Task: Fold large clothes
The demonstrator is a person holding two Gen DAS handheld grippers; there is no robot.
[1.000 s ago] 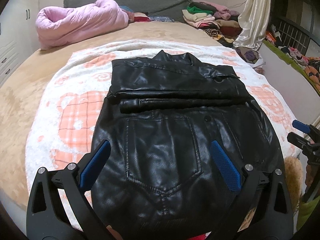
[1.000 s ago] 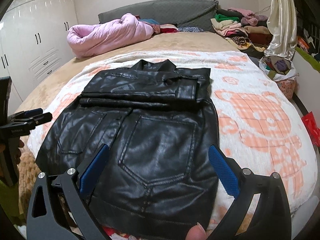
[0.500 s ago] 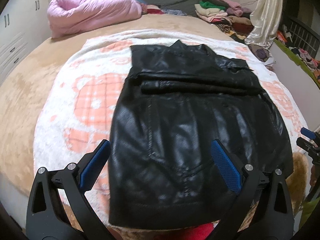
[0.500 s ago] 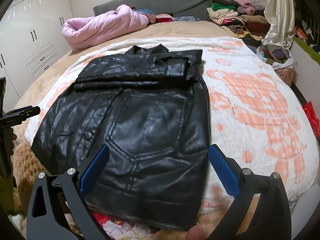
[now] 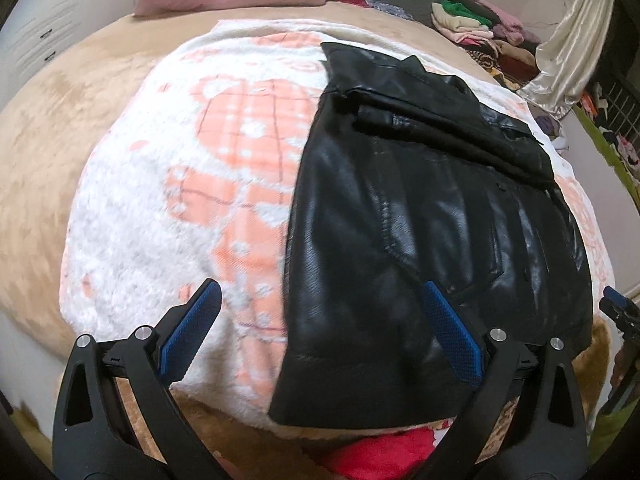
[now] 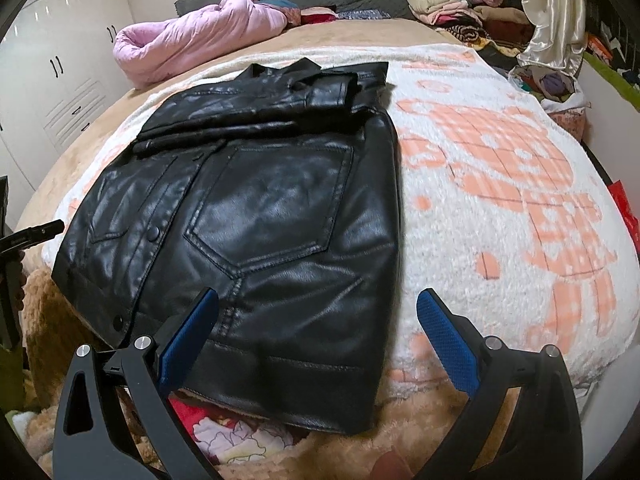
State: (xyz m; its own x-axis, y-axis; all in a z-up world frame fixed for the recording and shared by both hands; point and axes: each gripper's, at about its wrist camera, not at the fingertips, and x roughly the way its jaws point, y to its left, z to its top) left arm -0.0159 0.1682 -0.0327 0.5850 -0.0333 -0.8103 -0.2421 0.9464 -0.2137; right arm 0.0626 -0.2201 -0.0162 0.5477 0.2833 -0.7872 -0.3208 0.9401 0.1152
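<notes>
Black jacket (image 6: 280,216) flat on blanket (image 6: 500,184) – both grippers (blue-padded) agape

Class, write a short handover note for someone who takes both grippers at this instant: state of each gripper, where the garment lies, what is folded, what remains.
Left gripper: open, empty, hovering over the near left hem corner of the black leather jacket.
Right gripper: open, empty, over the near right hem corner.
The jacket lies flat on the white and orange blanket on the bed, hem toward you, collar far.
Done: sleeves are folded across the upper part.
Left: probably grip both hem corners and fold the lower half up toward the collar.
</notes>
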